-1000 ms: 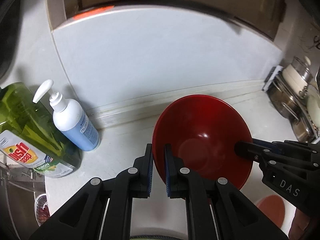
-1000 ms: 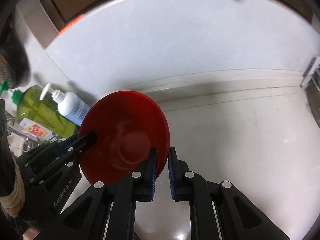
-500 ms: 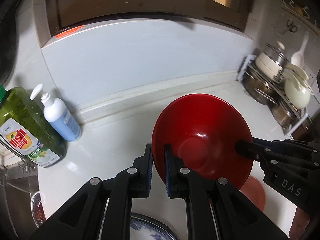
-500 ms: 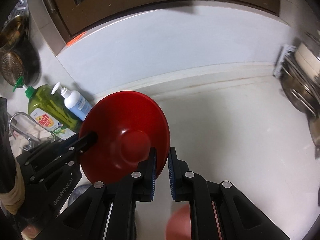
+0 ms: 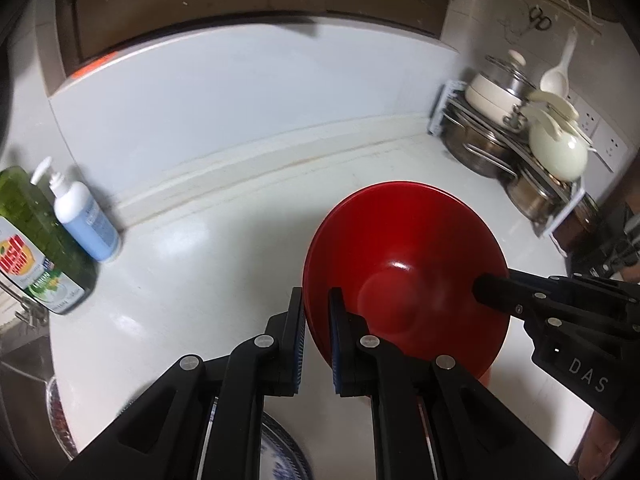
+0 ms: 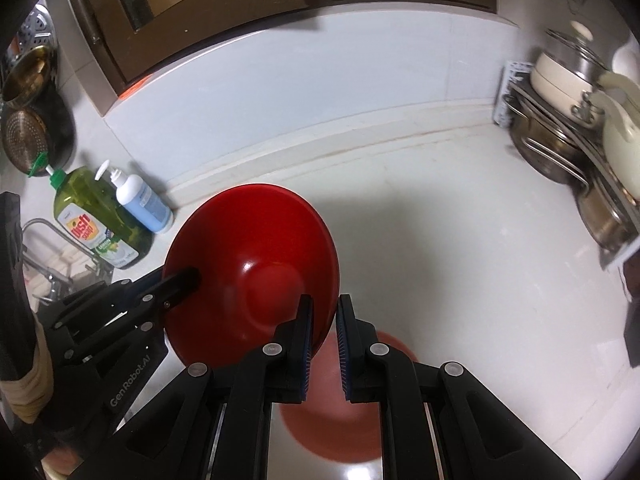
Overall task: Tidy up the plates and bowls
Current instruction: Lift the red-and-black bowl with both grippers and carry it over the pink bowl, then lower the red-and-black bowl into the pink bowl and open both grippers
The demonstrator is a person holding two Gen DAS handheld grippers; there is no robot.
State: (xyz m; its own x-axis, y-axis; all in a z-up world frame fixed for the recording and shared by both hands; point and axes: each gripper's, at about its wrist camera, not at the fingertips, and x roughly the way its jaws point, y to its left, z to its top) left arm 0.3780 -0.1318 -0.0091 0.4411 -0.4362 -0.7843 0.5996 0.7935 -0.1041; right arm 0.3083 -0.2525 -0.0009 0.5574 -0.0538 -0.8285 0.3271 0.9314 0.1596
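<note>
A glossy red bowl [image 5: 404, 276] is held in the air above the white counter, its inside facing me. My left gripper [image 5: 317, 344] is shut on its left rim. My right gripper [image 6: 323, 348] is shut on its right rim; its finger reaches in from the right in the left wrist view [image 5: 496, 292]. The bowl also shows in the right wrist view [image 6: 252, 268], with the left gripper's finger [image 6: 176, 284] on its left edge. A salmon-coloured plate or bowl [image 6: 332, 412] lies on the counter below it. A blue-patterned plate [image 5: 284, 452] peeks out under my left gripper.
A green dish soap bottle [image 5: 28, 240] and a white-and-blue pump bottle [image 5: 84, 216] stand at the back left beside the sink [image 5: 24, 364]. A rack of steel pots and a cream kettle [image 5: 556, 148] fills the right corner. White backsplash behind.
Both grippers have lifted the red bowl up and back from the wall. More of the counter, the pot rack and the salmon dish have come into view.
</note>
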